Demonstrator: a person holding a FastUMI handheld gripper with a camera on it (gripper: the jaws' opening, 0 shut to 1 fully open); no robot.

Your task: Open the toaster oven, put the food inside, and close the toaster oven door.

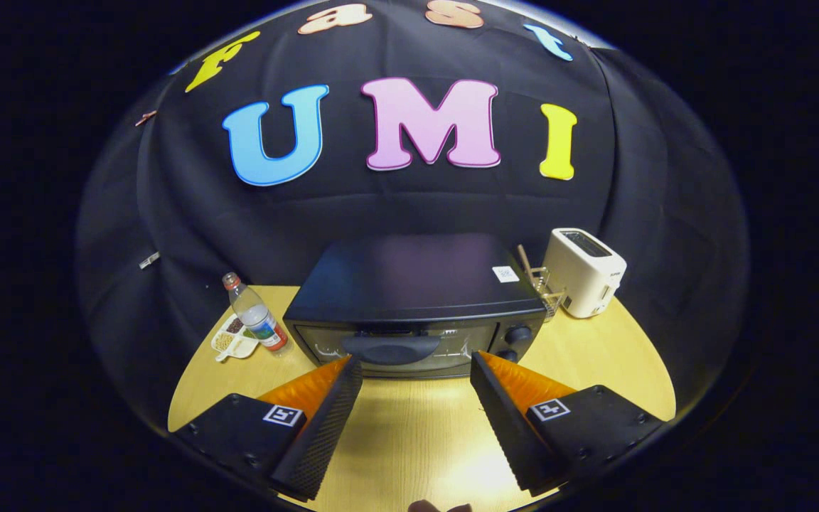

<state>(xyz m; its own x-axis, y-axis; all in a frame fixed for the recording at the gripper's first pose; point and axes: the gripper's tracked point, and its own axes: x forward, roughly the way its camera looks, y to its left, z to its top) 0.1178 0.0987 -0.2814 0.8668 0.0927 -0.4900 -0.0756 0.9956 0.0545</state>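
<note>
Toaster oven: boxy, matte black, door closed, curved handle just ahead of hand-held gripper. Fingers spread wide, holding nothing. Smooth pale wood desk beneath.

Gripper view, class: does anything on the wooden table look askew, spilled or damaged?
Nothing stands out. The black toaster oven sits square with its door shut, the clear plastic bottle and white pop-up toaster stand upright, and the open gripper hovers before the door.

A staged recording booth is shown: black cloth is hung behind a wooden counter, on which a toaster oven, a white toaster and a water bottle are set.
</note>
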